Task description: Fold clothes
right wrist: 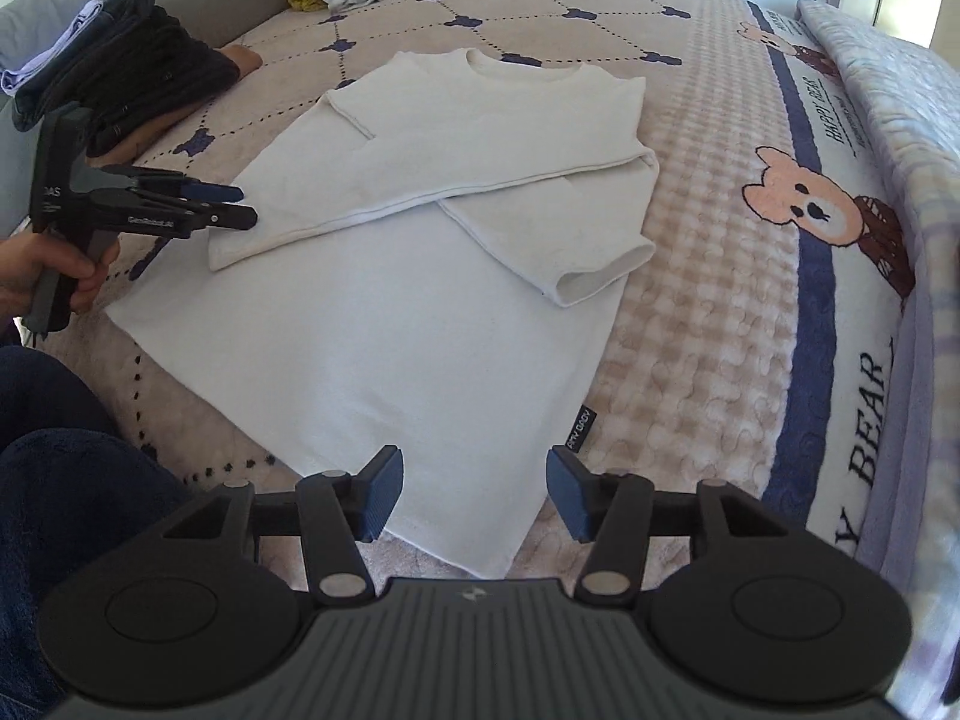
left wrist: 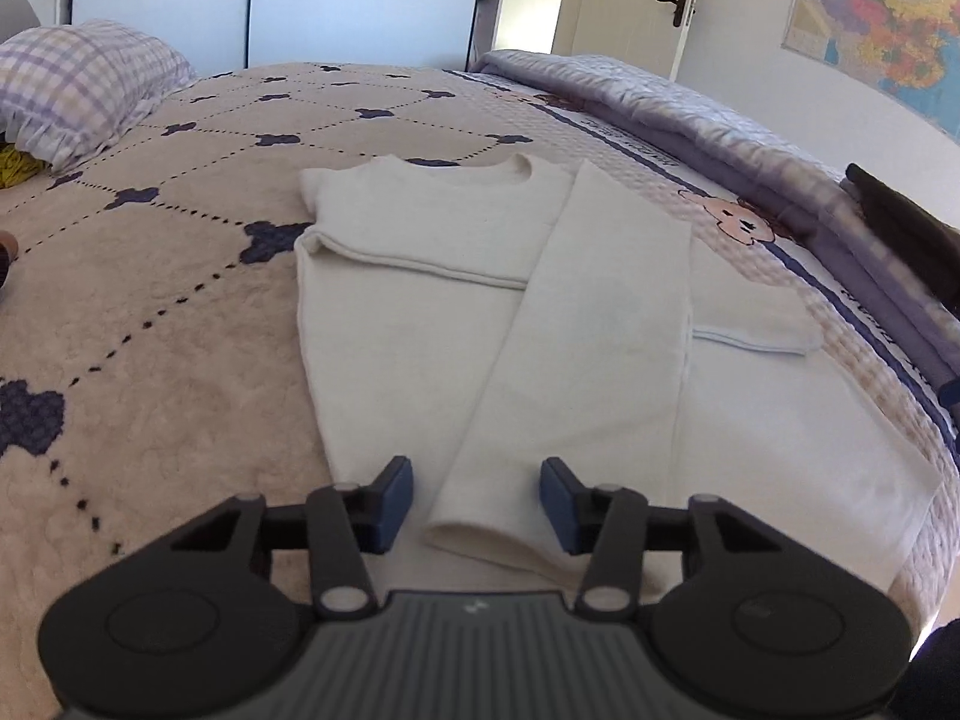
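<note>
White shirt flat on bed (one sleeve folded across); we note both grippers, left and right, fingers apart, pinching nothing.

left tool: jaws nearly together, empty | right tool: jaws apart, empty

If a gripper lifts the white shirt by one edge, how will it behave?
The shirt would likely be floppy: its left sleeve lies folded flat across the chest. It probably drapes rather than holding shape, since it follows the bed closely. It looks light, thin knit, so it may drag and bunch on the fuzzy blanket.
</note>
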A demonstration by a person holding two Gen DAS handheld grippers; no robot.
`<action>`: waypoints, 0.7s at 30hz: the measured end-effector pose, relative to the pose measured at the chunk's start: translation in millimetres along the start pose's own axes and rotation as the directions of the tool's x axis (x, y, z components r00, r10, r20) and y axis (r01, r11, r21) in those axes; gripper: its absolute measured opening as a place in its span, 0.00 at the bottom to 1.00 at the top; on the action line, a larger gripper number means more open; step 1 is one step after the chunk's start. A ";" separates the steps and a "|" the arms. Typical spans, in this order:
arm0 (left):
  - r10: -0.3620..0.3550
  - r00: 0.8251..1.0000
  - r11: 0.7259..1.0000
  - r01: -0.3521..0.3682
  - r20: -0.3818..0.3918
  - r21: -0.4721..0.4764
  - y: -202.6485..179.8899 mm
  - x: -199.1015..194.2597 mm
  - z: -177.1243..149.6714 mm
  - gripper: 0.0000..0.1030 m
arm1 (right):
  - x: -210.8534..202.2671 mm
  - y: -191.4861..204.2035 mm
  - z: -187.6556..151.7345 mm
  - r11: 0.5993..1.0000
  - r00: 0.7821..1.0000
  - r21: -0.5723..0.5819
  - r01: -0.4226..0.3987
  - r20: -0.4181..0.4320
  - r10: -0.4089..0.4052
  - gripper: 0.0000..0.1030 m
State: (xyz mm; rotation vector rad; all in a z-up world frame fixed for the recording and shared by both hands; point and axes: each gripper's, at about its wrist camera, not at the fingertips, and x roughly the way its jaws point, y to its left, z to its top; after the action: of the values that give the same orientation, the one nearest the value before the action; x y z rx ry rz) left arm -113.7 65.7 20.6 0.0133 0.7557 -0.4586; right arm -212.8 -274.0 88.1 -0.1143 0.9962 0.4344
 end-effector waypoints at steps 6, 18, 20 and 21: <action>0.016 1.000 0.996 -0.018 0.019 0.086 -7.1 -12.7 11.9 0.05 | 12.6 -18.2 -7.4 0.988 0.997 0.152 -0.022 0.070 0.011 0.55; -0.019 0.997 0.999 0.021 0.076 -0.024 40.1 -26.2 14.0 0.85 | 24.8 -14.9 20.6 0.979 0.982 0.188 -0.083 0.181 0.048 0.55; 0.033 0.992 0.999 -0.029 0.119 -0.038 50.5 -27.5 30.3 0.88 | 27.1 -16.2 25.5 0.979 0.981 0.186 -0.081 0.189 0.045 0.55; 0.060 0.989 0.998 -0.054 0.139 -0.045 55.7 -27.7 38.7 0.88 | 28.8 -18.3 29.7 0.979 0.979 0.189 -0.079 0.199 0.041 0.56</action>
State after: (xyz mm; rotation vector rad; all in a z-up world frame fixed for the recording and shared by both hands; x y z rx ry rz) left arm -83.1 120.2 58.9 -0.0355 0.6250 -0.3854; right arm -168.7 -273.4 78.5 0.1344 0.8456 0.3926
